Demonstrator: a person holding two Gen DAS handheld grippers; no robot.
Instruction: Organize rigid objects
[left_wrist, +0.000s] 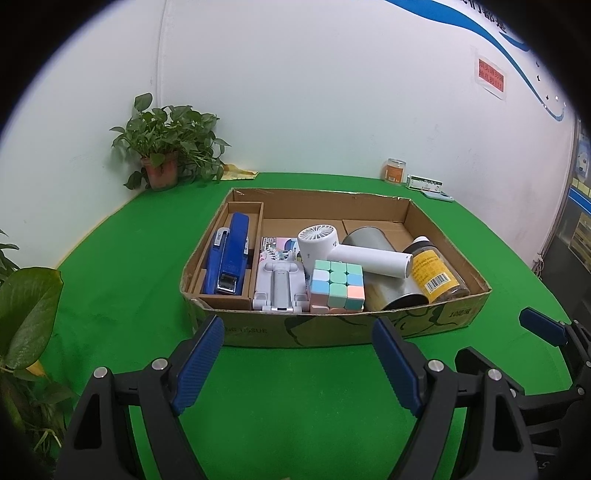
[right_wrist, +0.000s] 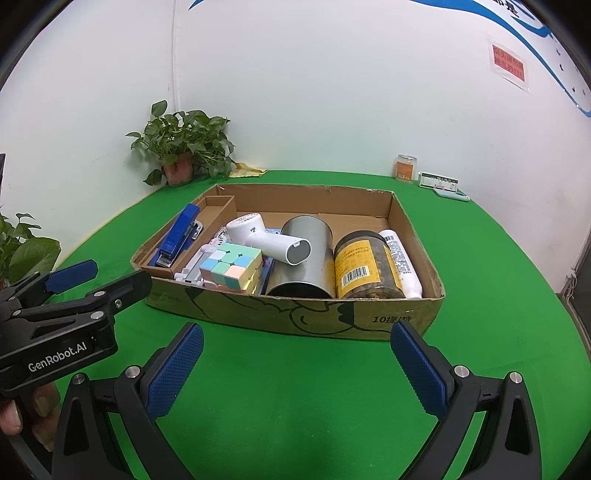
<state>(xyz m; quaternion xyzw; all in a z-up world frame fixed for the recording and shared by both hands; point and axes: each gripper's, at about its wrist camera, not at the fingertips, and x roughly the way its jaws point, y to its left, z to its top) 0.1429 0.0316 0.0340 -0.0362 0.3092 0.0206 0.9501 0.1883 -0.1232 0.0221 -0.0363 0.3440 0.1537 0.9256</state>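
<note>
A shallow cardboard box (left_wrist: 314, 334) (right_wrist: 258, 314) sits on the green table. It holds a blue stapler (left_wrist: 229, 258) (right_wrist: 179, 234), a white phone stand (left_wrist: 280, 286), a pastel cube (left_wrist: 338, 284) (right_wrist: 231, 267), a white handheld fan (left_wrist: 351, 253) (right_wrist: 271, 240), a metal cylinder (left_wrist: 373, 240) (right_wrist: 304, 254), a yellow-labelled jar (left_wrist: 436, 275) (right_wrist: 365, 267) and a white tube (right_wrist: 400, 260). My left gripper (left_wrist: 297, 332) is open and empty in front of the box. My right gripper (right_wrist: 297, 339) is open and empty, beside it.
A potted plant (left_wrist: 162, 147) (right_wrist: 181, 147) stands at the back left corner. Leaves (left_wrist: 26, 314) hang at the left edge. A small jar (left_wrist: 395, 170) (right_wrist: 405, 168) and a flat carton (left_wrist: 424, 183) (right_wrist: 439, 181) stand by the back wall.
</note>
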